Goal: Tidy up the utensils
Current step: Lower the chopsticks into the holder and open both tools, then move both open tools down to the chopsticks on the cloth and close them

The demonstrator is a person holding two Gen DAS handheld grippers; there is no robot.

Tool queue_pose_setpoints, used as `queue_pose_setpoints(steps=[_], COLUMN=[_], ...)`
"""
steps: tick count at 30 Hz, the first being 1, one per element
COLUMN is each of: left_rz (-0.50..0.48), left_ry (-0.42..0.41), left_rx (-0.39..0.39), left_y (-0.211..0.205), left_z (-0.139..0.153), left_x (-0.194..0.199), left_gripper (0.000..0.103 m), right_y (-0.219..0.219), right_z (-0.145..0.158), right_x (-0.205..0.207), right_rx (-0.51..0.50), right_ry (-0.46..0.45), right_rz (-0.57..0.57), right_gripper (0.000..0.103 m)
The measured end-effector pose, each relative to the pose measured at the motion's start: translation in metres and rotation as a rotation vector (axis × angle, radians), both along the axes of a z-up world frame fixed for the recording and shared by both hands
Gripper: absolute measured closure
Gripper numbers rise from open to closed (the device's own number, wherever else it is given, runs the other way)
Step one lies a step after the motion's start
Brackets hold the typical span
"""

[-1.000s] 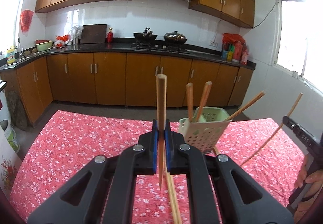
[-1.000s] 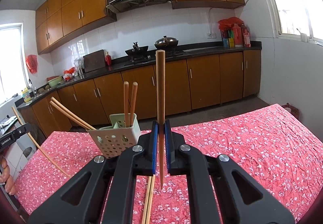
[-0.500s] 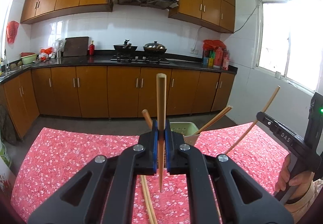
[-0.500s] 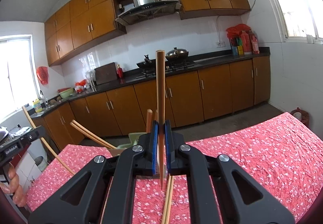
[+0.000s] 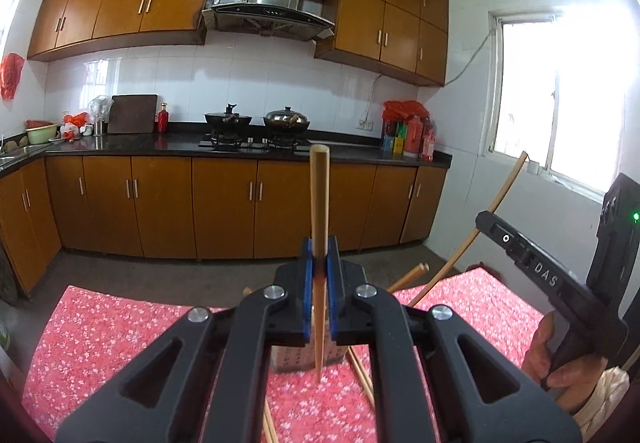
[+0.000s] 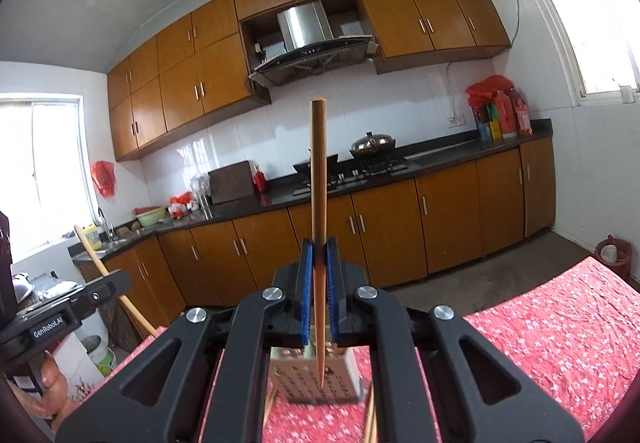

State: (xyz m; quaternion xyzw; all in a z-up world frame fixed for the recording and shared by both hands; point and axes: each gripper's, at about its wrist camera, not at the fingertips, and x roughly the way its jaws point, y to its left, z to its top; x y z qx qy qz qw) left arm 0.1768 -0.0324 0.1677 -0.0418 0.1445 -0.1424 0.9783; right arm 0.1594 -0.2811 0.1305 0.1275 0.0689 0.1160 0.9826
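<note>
My left gripper (image 5: pixel 319 275) is shut on a wooden chopstick (image 5: pixel 319 203) held upright, tip down. My right gripper (image 6: pixel 319 275) is shut on another upright chopstick (image 6: pixel 318 179). A pale green perforated utensil holder (image 6: pixel 316 379) stands on the red cloth just behind both grippers, mostly hidden by the jaws; it also shows in the left wrist view (image 5: pixel 300 357). Chopsticks in the holder (image 5: pixel 408 277) lean out to the right. Loose chopsticks (image 5: pixel 362 373) lie on the cloth. The right gripper shows in the left wrist view (image 5: pixel 532 263) with its chopstick (image 5: pixel 480 223); the left gripper shows in the right wrist view (image 6: pixel 64 319).
A red floral tablecloth (image 5: pixel 120 331) covers the table, also in the right wrist view (image 6: pixel 560 331). Beyond the table's far edge are brown kitchen cabinets (image 5: pixel 160 203), a dark counter with pots (image 5: pixel 256 119) and a window (image 5: pixel 560 95) at right.
Both grippers have moved closer to the holder and tilted up, so it has slid down behind the jaws. Both keep hold of their chopsticks.
</note>
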Motion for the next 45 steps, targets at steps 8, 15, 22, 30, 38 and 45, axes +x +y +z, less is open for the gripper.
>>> queue_pose_setpoints(steps=[8, 15, 22, 30, 38, 45], left_rz=[0.076, 0.138, 0.143, 0.16, 0.2, 0.249], left_ry=[-0.093, -0.178, -0.147, -0.091, -0.098, -0.021], left_rx=[-0.042, -0.051, -0.067, -0.037, -0.034, -0.018], left_y=[0.0, -0.007, -0.01, -0.003, 0.014, 0.055], left_z=[0.022, 0.023, -0.007, -0.025, -0.017, -0.039], left_x=[0.029, 0.058, 0.087, 0.095, 0.067, 0.015], left_gripper=[0.096, 0.096, 0.096, 0.088, 0.08, 0.074], right_y=[0.013, 0.019, 0.028, 0.037, 0.026, -0.012], right_z=[0.011, -0.012, -0.036, -0.044, -0.027, -0.055], right_x=[0.021, 0.046, 0.059, 0.06, 0.034, 0.0], right_rx=[0.002, 0.01, -0.014, -0.041, -0.053, -0.069], right_ry=[-0.073, -0.044, 0.015, 0.059, 0.025, 0.128], right_rz=[-0.055, -0.079, -0.074, -0.055, -0.078, -0.136], right_gripper=[0.096, 0.096, 0.095, 0.091, 0.064, 0.064])
